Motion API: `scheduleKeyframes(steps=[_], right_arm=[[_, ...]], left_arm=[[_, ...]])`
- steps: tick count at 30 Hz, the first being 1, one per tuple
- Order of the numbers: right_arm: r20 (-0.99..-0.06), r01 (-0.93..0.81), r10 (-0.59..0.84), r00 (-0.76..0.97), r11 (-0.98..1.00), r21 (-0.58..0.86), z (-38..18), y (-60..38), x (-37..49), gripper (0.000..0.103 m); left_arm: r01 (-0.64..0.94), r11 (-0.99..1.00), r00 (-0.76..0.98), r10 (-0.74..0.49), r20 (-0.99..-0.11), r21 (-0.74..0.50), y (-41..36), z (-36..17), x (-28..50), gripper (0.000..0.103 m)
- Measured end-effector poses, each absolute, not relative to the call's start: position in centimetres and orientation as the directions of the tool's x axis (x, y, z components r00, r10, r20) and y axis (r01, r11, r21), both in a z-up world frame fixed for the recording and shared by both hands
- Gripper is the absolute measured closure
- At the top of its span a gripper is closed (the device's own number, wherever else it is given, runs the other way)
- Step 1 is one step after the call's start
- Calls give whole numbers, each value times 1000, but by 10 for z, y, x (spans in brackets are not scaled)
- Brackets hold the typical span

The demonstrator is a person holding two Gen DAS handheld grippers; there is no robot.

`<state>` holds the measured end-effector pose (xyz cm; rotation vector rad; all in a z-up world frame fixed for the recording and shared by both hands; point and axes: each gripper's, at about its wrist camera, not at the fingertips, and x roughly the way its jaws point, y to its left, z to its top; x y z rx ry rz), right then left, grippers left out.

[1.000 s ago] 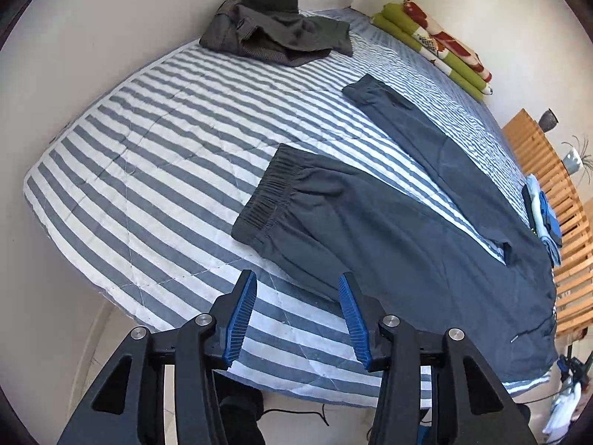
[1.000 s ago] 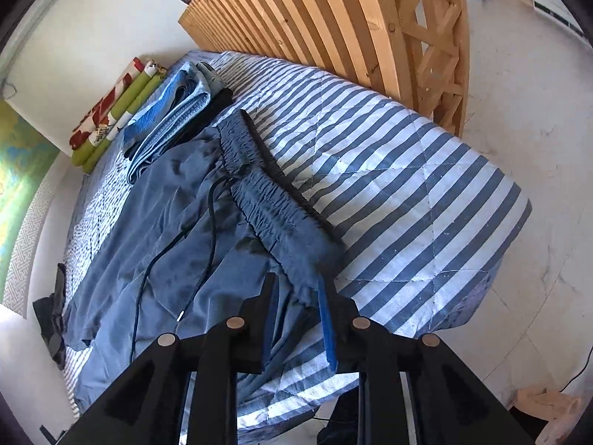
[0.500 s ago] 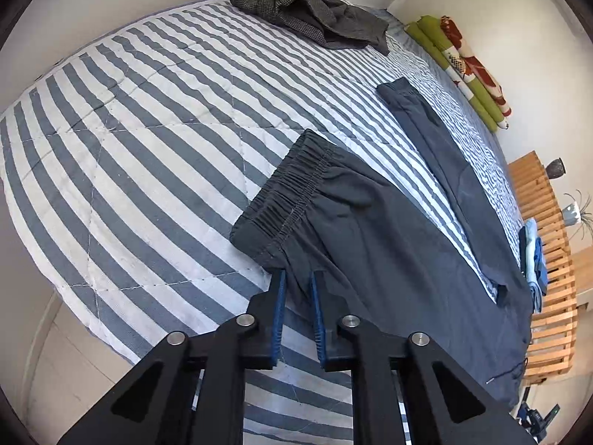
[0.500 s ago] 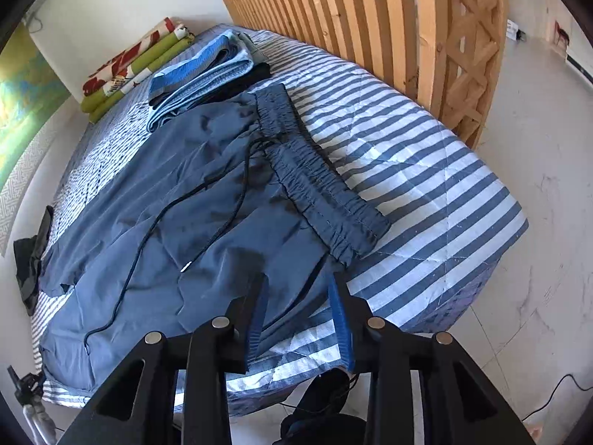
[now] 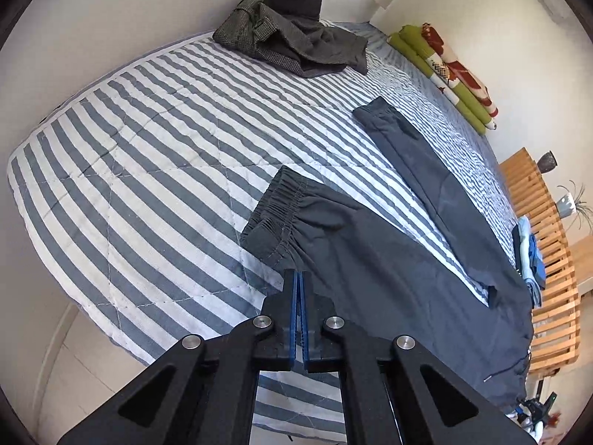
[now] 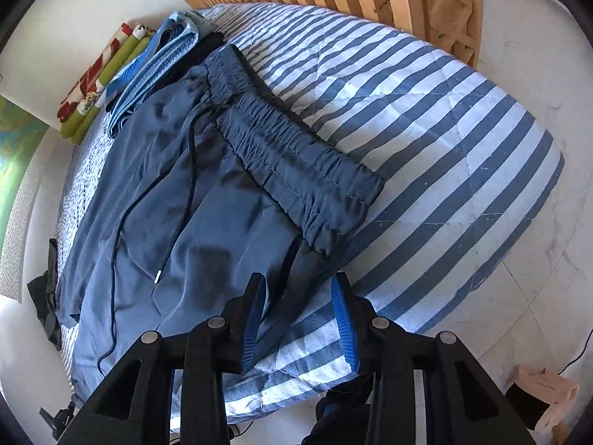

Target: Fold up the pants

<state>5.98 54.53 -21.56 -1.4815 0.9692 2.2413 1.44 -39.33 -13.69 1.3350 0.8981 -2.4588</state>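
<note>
Striped bedding (image 5: 148, 170) is being used as the work surface. Left gripper (image 5: 299, 282), jaws pressed together, is being held at the pants (image 5: 389, 270) leg edge near the cuff; whether cloth is pinched cannot be told. Right gripper (image 6: 300, 315) is being held wide apart over the pants' (image 6: 178, 222) hip edge, below the waistband (image 6: 296, 155).

Bright daylight flooding both views, sunlight glaring off the pale floor (image 6: 537, 155) in the right view, soft shadows pooling across the pants (image 6: 207, 259), fisheye bending the bed (image 5: 148, 155) edges, black vignette ringing the corners, focus staying sharp.
</note>
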Motion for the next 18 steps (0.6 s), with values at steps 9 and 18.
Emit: scheduleKeyframes(steps=[9,18], right_arm=[[-736,-490,-209,-645,-625,607,-169,554,58,101],[-669,-495,-107,-736,-589,639,-111,561,-22,101]], left_arm=[[430,-747,-642,141,-754,-506,-404,-102,-3,103],[377,-801,-673,108,-731,-466,-387,-48,-104,103]])
